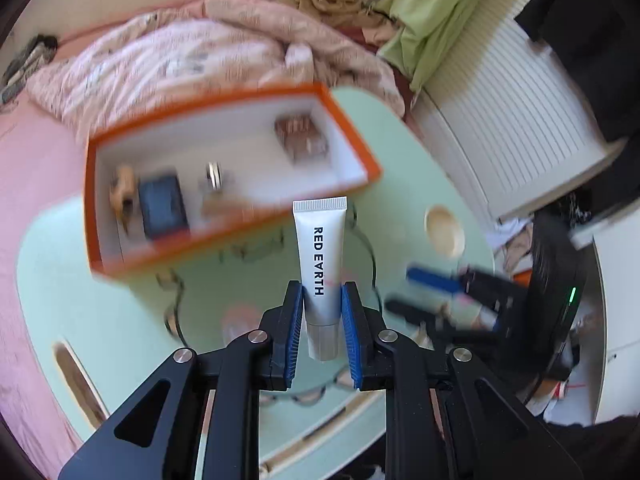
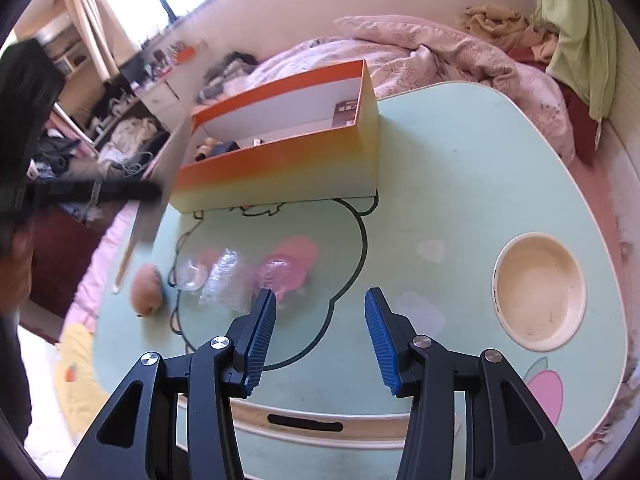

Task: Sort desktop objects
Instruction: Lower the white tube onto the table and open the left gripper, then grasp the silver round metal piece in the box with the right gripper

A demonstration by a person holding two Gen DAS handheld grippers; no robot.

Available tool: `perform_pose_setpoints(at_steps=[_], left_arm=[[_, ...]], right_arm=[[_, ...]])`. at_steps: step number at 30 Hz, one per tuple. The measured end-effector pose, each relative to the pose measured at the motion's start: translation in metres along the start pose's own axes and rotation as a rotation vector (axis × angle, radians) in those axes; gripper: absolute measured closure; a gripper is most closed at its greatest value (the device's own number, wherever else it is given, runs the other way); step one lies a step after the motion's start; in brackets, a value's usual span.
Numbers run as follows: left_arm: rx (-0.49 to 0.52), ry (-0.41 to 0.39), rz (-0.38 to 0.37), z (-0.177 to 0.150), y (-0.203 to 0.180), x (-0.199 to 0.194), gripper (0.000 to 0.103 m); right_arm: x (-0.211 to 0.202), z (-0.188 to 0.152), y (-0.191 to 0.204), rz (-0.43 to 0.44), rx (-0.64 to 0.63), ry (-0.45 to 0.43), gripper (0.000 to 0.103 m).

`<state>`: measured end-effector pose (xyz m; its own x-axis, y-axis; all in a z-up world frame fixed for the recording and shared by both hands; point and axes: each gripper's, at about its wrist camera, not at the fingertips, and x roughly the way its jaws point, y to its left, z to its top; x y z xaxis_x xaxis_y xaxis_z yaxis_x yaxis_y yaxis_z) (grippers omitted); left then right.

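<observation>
Left gripper [image 1: 322,300] clamped on white tube [image 1: 319,256] above the table [image 1: 400,152], orange box [image 1: 224,184] contents blurred, right gripper [image 2: 320,320] jaws apart and empty, clear wrappers [image 2: 224,280] indistinct.

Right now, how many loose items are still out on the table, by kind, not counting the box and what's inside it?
Clear plastic pieces: 2, a dome and a crinkled packet
Pink translucent item: 1
Brown plush toy: 1
Total: 4
The white tube is off the table, clamped in the left hand-held gripper.
</observation>
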<state>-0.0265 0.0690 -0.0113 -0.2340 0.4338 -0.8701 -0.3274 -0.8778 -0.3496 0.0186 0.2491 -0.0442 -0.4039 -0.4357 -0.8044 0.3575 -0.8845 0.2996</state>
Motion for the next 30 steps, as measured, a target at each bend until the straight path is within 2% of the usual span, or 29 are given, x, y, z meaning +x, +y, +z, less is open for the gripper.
perform_pose_setpoints(at_steps=[5, 8, 14, 15, 16, 17, 20, 23, 24, 25, 26, 28, 30], left_arm=[[-0.026, -0.006, 0.04, -0.029, 0.011, 0.011, 0.082], [-0.033, -0.024, 0.082, -0.038, 0.016, 0.017, 0.082], [-0.037, -0.012, 0.103, -0.051, 0.019, 0.034, 0.081], [-0.043, -0.014, 0.106, -0.051, 0.02, 0.034, 0.08], [-0.052, -0.022, 0.112, -0.051, 0.021, 0.033, 0.072], [-0.06, -0.036, 0.112, -0.052, 0.022, 0.031, 0.069], [-0.066, -0.131, 0.106, -0.056, 0.024, 0.012, 0.069], [-0.06, -0.266, 0.144, -0.066, 0.025, -0.008, 0.068], [-0.061, -0.303, 0.178, -0.071, 0.025, -0.012, 0.064], [-0.068, -0.324, 0.22, -0.076, 0.025, -0.013, 0.04], [-0.074, -0.344, 0.262, -0.081, 0.026, -0.014, 0.024], [-0.083, -0.365, 0.274, -0.087, 0.026, -0.016, 0.024], [-0.107, -0.357, 0.266, -0.09, 0.028, -0.016, 0.024]], right_arm=[[0.005, -0.002, 0.007, -0.013, -0.012, 0.026, 0.057], [0.006, -0.002, 0.009, -0.006, -0.014, 0.03, 0.057], [0.003, 0.001, 0.011, 0.005, -0.001, 0.027, 0.057], [0.003, 0.002, 0.011, 0.006, 0.001, 0.026, 0.057], [0.003, 0.003, 0.012, 0.007, 0.001, 0.025, 0.057], [0.002, 0.004, 0.013, 0.006, -0.001, 0.024, 0.057], [-0.001, 0.009, 0.016, 0.02, -0.007, 0.018, 0.057], [-0.012, 0.026, 0.021, 0.106, -0.02, -0.004, 0.057], [-0.015, 0.035, 0.025, 0.13, -0.028, -0.016, 0.058], [-0.017, 0.045, 0.028, 0.151, -0.037, -0.029, 0.058], [-0.02, 0.055, 0.032, 0.173, -0.046, -0.042, 0.058], [-0.017, 0.081, 0.038, 0.171, -0.042, -0.05, 0.057], [0.0, 0.112, 0.051, 0.134, -0.085, -0.01, 0.057]])
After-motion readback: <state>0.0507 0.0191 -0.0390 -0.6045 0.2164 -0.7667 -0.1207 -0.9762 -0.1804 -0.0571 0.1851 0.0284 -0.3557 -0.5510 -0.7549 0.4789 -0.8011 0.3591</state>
